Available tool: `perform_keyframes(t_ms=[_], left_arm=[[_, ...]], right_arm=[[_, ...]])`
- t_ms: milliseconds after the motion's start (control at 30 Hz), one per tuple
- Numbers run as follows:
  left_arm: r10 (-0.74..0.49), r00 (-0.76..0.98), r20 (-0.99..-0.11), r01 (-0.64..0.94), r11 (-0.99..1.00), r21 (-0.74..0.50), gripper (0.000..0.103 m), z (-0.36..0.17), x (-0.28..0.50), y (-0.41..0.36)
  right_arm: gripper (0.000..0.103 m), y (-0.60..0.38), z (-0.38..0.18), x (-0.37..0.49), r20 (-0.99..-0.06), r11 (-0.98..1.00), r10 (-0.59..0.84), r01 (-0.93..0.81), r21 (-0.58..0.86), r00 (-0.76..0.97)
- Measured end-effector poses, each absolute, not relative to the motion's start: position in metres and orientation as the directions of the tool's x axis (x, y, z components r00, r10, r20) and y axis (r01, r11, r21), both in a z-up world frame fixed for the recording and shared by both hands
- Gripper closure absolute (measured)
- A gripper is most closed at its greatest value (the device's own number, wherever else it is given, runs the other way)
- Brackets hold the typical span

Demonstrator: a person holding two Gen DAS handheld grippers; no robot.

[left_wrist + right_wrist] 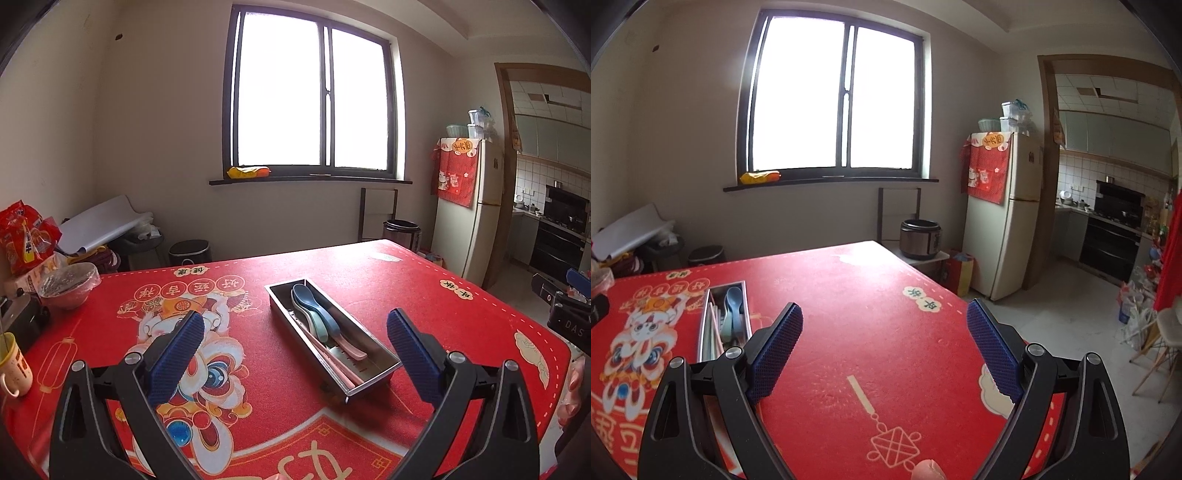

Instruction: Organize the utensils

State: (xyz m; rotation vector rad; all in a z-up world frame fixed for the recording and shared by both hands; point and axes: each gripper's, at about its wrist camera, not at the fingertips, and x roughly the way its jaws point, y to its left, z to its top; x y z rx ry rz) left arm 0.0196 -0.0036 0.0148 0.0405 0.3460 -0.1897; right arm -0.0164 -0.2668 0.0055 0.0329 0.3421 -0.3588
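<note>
Ahead, utensil tray (373, 363) between left gripper's (295, 354) spread jaws

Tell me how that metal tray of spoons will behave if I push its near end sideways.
The metal tray looks thin-walled and probably light, so it would likely pivot rather than tip. The spoons lie loose inside and may rattle or shift. The red tablecloth might drag slightly.

shiny metal tray (373, 363); matt plastic spoons (314, 306); felt-like red tablecloth (258, 406)
</note>
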Motion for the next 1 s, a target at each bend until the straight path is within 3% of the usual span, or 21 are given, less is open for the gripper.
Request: perform_keyframes(t_ms=[1000], left_arm=[[-0.274,0.894,-0.354,0.282,0.959,-0.032,0.006,0.012,0.022,-0.021]], right_arm=[[0.016,-0.280,0.005,-0.021,-0.339,0.907,-0.409,0.420,-0.045,0.847]])
